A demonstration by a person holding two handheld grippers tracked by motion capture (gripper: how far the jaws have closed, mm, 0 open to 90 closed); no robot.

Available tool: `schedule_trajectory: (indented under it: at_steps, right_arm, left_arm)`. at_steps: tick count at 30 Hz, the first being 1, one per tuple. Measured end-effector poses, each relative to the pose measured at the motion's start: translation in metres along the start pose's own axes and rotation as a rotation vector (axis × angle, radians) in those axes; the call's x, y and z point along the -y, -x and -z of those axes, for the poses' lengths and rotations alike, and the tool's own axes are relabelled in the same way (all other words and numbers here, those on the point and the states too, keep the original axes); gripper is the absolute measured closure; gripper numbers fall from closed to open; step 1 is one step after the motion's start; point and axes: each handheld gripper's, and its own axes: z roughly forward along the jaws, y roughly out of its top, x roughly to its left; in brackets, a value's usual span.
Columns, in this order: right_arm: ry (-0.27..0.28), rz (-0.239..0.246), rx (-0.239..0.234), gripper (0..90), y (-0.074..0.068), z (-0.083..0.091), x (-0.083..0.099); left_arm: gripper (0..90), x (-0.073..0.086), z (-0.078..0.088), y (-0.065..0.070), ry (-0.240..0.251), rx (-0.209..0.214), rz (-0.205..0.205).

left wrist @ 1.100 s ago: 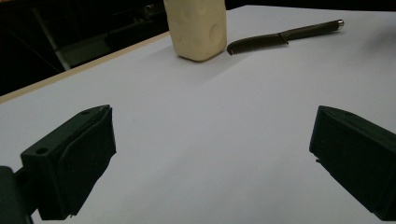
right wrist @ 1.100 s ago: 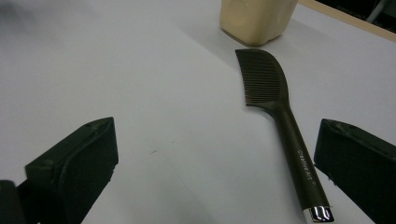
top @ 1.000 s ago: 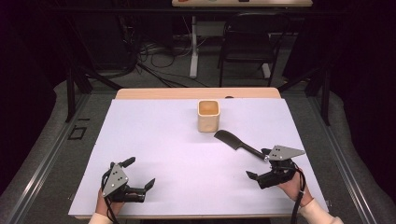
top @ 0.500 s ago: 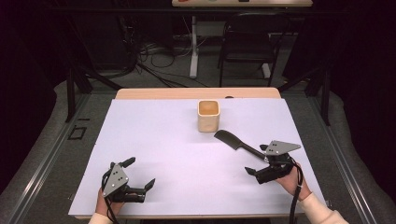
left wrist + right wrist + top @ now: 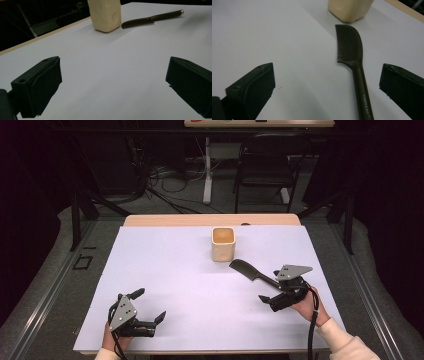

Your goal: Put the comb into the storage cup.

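The right gripper's (image 5: 276, 296) fingers (image 5: 252, 87) are spread wide with nothing between them yet. The comb (image 5: 352, 55) lies flat on the bench (image 5: 165, 270), and in the right gripper view its handle runs up between the two fingers, nearer the right-hand one, teeth end pointing away toward the cup (image 5: 349, 8). From the high view the gripper sits at the handle end of the comb (image 5: 252, 271), low over the bench.

This looks like the approach before a pick: the next move calls for centring the fingers over the handle, lowering until they straddle it, and closing across its narrow width without pushing it along the sheet.

The left gripper (image 5: 145, 312) rests at the near-left edge, well apart from both things, its fingers (image 5: 37, 87) spread and empty too.

The cup (image 5: 223, 243) stands upright just beyond the comb's teeth end. Its open top shows a brownish inside; I cannot tell whether anything is in it.
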Motion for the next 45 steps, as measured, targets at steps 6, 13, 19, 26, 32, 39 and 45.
schedule_trajectory:
  at_steps: [6, 13, 19, 26, 32, 39, 45]
  right_arm:
    - [-0.034, 0.006, -0.001, 0.0, 0.007, -0.008, -0.005]
    - [-0.088, 0.001, -0.012, 0.0, 0.017, -0.018, -0.008]
    - [-0.121, -0.002, -0.011, 0.0, 0.025, -0.026, -0.01]
    - [-0.167, -0.014, -0.025, 0.4, 0.035, -0.036, -0.012]
    - [-0.207, -0.008, -0.035, 0.0, 0.04, -0.043, -0.015]
    - [-0.265, -0.001, -0.046, 3.1, 0.048, -0.052, -0.02]
    - [-0.328, 0.028, -0.029, 26.5, 0.048, -0.059, -0.026]
  left_arm:
    - [0.2, 0.0, 0.0, 0.0, 0.0, 0.001, 0.0]
    - [0.2, 0.0, 0.0, 0.0, 0.0, 0.002, 0.0]
    - [0.2, 0.0, 0.0, 0.0, -0.001, 0.003, 0.003]
    - [0.2, 0.0, 0.0, 0.0, -0.001, 0.002, 0.002]
    - [0.2, 0.0, 0.0, -0.001, -0.001, -0.001, 0.004]
    - [0.2, 0.0, 0.0, -0.001, 0.0, -0.002, 0.005]
    - [0.2, 0.0, 0.001, -0.001, -0.001, -0.002, 0.007]
